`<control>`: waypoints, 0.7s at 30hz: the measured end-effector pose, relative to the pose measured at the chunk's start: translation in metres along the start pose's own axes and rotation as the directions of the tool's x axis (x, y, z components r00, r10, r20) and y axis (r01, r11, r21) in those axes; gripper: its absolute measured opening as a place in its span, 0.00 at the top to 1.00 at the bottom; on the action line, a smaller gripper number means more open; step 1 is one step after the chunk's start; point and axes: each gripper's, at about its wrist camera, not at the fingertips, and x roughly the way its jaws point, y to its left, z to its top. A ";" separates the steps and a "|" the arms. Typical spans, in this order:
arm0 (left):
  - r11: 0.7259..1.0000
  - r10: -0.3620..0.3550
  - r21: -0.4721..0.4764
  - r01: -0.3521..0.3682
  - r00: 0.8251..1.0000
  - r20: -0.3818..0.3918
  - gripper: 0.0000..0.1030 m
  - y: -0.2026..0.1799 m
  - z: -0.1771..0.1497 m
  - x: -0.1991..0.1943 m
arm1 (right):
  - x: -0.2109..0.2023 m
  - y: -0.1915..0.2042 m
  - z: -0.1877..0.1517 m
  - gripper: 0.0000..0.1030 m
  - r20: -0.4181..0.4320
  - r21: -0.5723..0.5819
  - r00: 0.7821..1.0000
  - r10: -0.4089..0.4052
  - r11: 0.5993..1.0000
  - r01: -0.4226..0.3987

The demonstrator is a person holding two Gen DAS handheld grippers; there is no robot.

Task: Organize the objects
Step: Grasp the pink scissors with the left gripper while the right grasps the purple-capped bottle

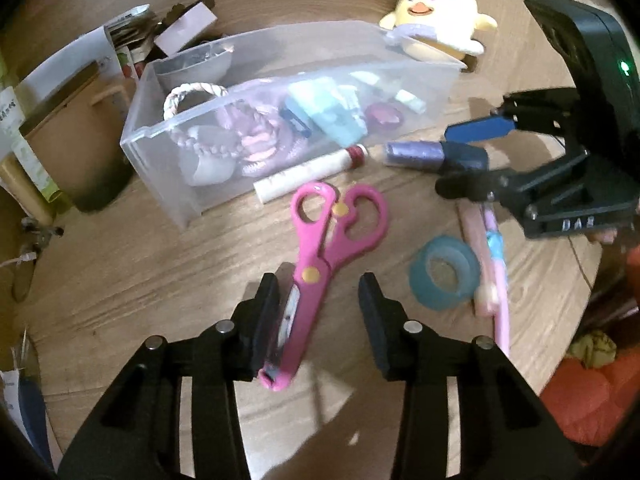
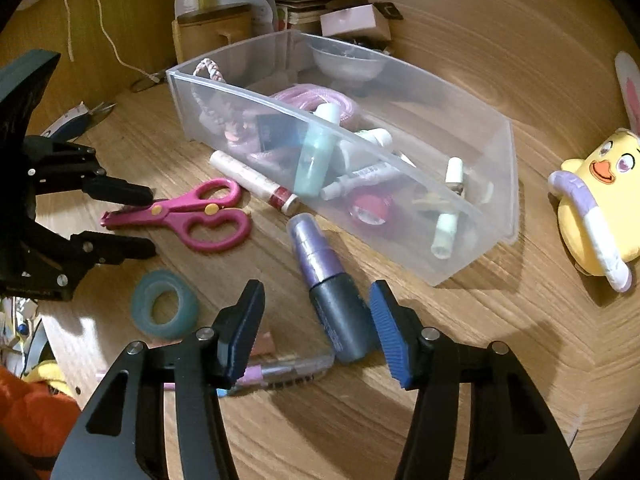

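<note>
Both grippers gape empty: left gripper point(image 1: 318, 312) straddles the pink scissors point(image 1: 320, 256), right gripper point(image 2: 316, 320) the purple spray bottle point(image 2: 328, 280); centre each before closing.

My left gripper point(image 1: 318, 312) is matte black plastic with silver screws and black pads; my right gripper point(image 2: 316, 328) matches it, with ribbed blue pads.

I held my left claw point(image 1: 320, 320) spread wide and low, while my right claw point(image 2: 316, 320) gaped equally wide, angled downward.
</note>
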 end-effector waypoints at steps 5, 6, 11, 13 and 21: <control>1.000 0.014 -0.007 -0.014 0.999 0.037 0.80 -0.007 -0.003 -0.001 | 0.008 0.000 0.001 0.70 0.006 0.025 1.000 -0.012 1.000 0.012; 1.000 0.023 -0.010 -0.023 0.999 0.037 0.81 -0.009 -0.003 -0.001 | 0.008 -0.001 0.000 0.76 0.006 0.033 1.000 -0.003 0.999 0.003; 0.996 0.076 -0.042 -0.076 0.997 0.010 0.83 -0.023 -0.008 -0.005 | -0.005 -0.001 -0.007 0.77 0.043 0.066 0.999 -0.014 0.998 0.011; 0.995 0.084 -0.059 -0.084 0.996 0.008 0.83 -0.025 -0.011 -0.007 | -0.013 0.000 -0.010 0.77 0.071 0.077 0.997 -0.012 0.997 0.007; 0.987 0.105 -0.133 -0.092 0.990 0.092 0.83 -0.025 -0.007 -0.040 | -0.051 0.000 -0.022 0.77 0.176 0.142 0.984 -0.019 0.990 -0.007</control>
